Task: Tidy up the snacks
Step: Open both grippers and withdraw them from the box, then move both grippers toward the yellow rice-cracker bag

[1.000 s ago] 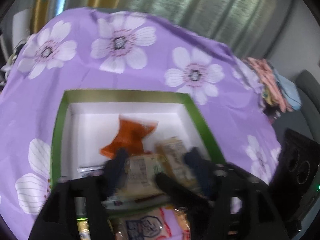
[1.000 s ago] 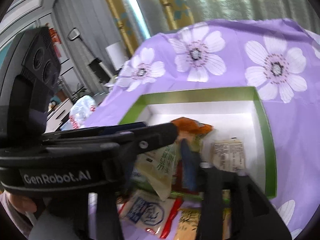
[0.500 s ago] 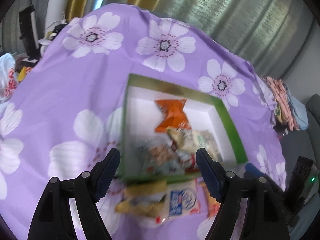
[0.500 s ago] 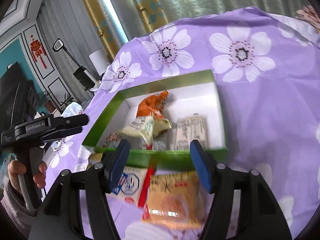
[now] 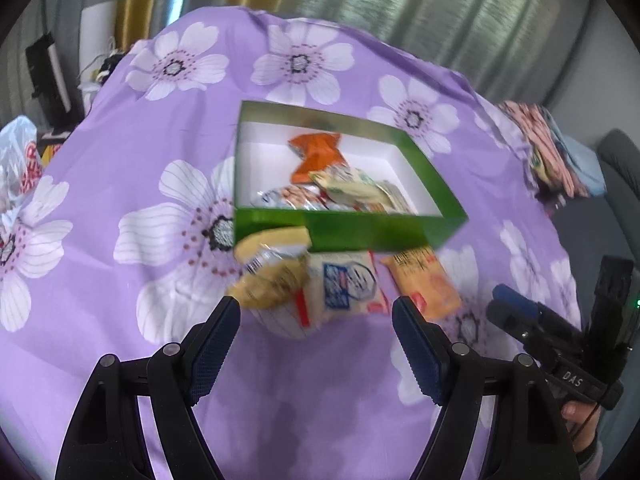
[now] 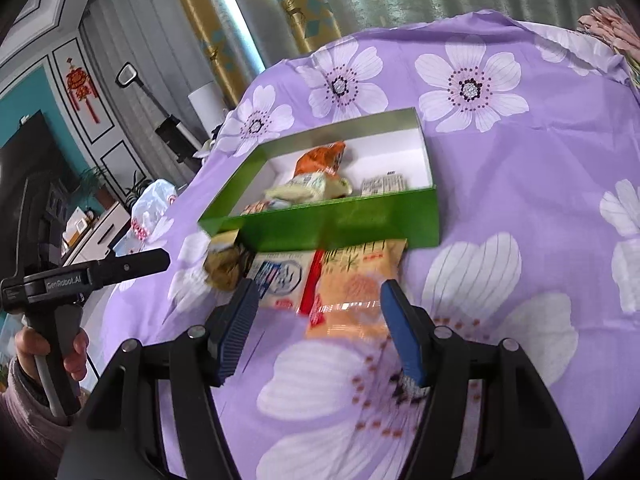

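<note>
A green box (image 5: 360,234) (image 6: 340,224) with a white inside sits on the purple flowered cloth. It holds an orange packet (image 5: 316,152) (image 6: 320,160) and several pale snack packets (image 5: 352,190). In front of it lie a yellow-brown packet (image 5: 272,272) (image 6: 226,266), a white and blue packet (image 5: 346,288) (image 6: 280,278) and an orange packet (image 5: 424,280) (image 6: 356,284). My left gripper (image 5: 316,320) is open and empty, just short of these packets. My right gripper (image 6: 316,300) is open and empty, its fingers either side of the near packets, above them.
The purple flowered cloth (image 5: 140,140) covers the table and drops off at the edges. Folded fabric (image 5: 548,152) lies at the far right edge. A white plastic bag (image 6: 150,208) sits beyond the left edge. Curtains hang behind.
Both grippers have pulled back out of the box and opened. A pale packet that they were around now lies in the box. Both views now take in the whole box.
</note>
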A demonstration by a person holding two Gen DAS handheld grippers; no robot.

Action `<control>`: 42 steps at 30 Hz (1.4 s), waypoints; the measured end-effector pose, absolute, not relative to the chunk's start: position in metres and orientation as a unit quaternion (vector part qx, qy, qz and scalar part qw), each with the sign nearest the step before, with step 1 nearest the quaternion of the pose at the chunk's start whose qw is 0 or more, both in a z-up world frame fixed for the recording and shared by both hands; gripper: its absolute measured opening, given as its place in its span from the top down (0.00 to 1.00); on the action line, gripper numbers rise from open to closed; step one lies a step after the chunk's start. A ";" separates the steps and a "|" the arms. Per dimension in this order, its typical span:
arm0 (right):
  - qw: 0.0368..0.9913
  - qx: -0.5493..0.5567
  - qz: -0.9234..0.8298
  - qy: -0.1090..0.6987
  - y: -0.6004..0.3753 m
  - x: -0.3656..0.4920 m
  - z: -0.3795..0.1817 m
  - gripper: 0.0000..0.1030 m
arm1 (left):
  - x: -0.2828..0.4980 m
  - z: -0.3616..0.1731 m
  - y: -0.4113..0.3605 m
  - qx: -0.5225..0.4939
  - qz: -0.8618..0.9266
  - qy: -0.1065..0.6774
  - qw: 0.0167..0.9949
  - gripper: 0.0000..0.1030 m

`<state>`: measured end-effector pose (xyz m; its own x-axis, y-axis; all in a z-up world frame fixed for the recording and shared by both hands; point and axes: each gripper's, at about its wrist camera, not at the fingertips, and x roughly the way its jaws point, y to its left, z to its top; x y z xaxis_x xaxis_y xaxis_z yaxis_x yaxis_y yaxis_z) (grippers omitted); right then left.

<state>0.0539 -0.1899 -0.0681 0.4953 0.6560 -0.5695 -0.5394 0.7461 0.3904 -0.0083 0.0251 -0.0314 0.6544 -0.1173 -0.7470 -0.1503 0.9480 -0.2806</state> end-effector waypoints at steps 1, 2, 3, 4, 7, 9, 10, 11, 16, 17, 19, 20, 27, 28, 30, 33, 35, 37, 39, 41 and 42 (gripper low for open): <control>0.862 0.076 0.347 0.362 -0.190 0.049 -0.068 0.38 | -0.011 -0.030 0.020 -0.156 0.005 0.417 0.895 0.24; 0.862 0.070 0.347 0.362 -0.191 0.043 -0.067 0.38 | -0.014 -0.030 0.017 -0.153 0.004 0.417 0.896 0.24; 0.862 0.067 0.348 0.362 -0.191 0.039 -0.067 0.38 | -0.016 -0.028 0.013 -0.149 0.003 0.417 0.897 0.24; 0.862 0.064 0.349 0.361 -0.192 0.036 -0.066 0.38 | -0.019 -0.027 0.009 -0.143 0.002 0.417 0.898 0.24; 0.863 0.055 0.353 0.358 -0.194 0.024 -0.063 0.38 | -0.026 -0.022 -0.002 -0.133 -0.003 0.414 0.901 0.24; 0.864 0.051 0.353 0.354 -0.197 0.019 -0.060 0.38 | -0.029 -0.019 -0.009 -0.128 -0.007 0.411 0.903 0.24; 0.865 0.050 0.354 0.353 -0.198 0.017 -0.058 0.38 | -0.031 -0.018 -0.012 -0.125 -0.009 0.410 0.903 0.24; 0.865 0.050 0.355 0.351 -0.200 0.014 -0.057 0.38 | -0.032 -0.017 -0.015 -0.123 -0.011 0.410 0.904 0.24; 0.869 0.037 0.356 0.342 -0.202 0.004 -0.053 0.38 | -0.035 -0.015 -0.029 -0.111 -0.019 0.411 0.905 0.24; 0.869 0.036 0.357 0.342 -0.202 0.003 -0.053 0.38 | -0.036 -0.014 -0.031 -0.108 -0.020 0.411 0.905 0.24; 0.868 0.034 0.359 0.341 -0.203 0.002 -0.053 0.38 | -0.035 -0.014 -0.036 -0.102 -0.023 0.411 0.906 0.24; 0.868 0.031 0.361 0.340 -0.203 0.001 -0.053 0.38 | -0.034 -0.014 -0.038 -0.101 -0.025 0.411 0.906 0.24; 0.868 0.022 0.360 0.341 -0.204 0.000 -0.059 0.38 | -0.028 -0.016 -0.050 -0.085 -0.031 0.417 0.904 0.24; 0.869 0.021 0.359 0.341 -0.204 0.000 -0.060 0.38 | -0.027 -0.017 -0.051 -0.083 -0.032 0.417 0.904 0.24; 0.869 0.018 0.357 0.344 -0.205 0.001 -0.062 0.38 | -0.024 -0.017 -0.054 -0.080 -0.033 0.419 0.904 0.24; 0.867 0.019 0.356 0.347 -0.206 0.004 -0.066 0.38 | -0.019 -0.021 -0.058 -0.077 -0.036 0.425 0.901 0.24; 0.866 0.021 0.356 0.350 -0.208 0.007 -0.069 0.38 | -0.016 -0.023 -0.059 -0.074 -0.037 0.428 0.900 0.24; 0.866 0.022 0.355 0.352 -0.208 0.008 -0.072 0.38 | -0.013 -0.025 -0.060 -0.073 -0.040 0.431 0.899 0.24; 0.865 0.022 0.353 0.355 -0.209 0.010 -0.075 0.38 | -0.009 -0.029 -0.061 -0.072 -0.041 0.434 0.897 0.24; 0.864 0.024 0.352 0.359 -0.210 0.013 -0.079 0.38 | -0.006 -0.032 -0.062 -0.073 -0.042 0.438 0.895 0.24; 0.864 0.025 0.351 0.361 -0.210 0.014 -0.081 0.38 | -0.004 -0.034 -0.062 -0.074 -0.043 0.440 0.894 0.24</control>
<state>0.0143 -0.2105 -0.0808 0.4936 0.6245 -0.6053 -0.5883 0.7523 0.2965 -0.0039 -0.0625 -0.0338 0.6097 -0.1420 -0.7798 0.0120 0.9854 -0.1700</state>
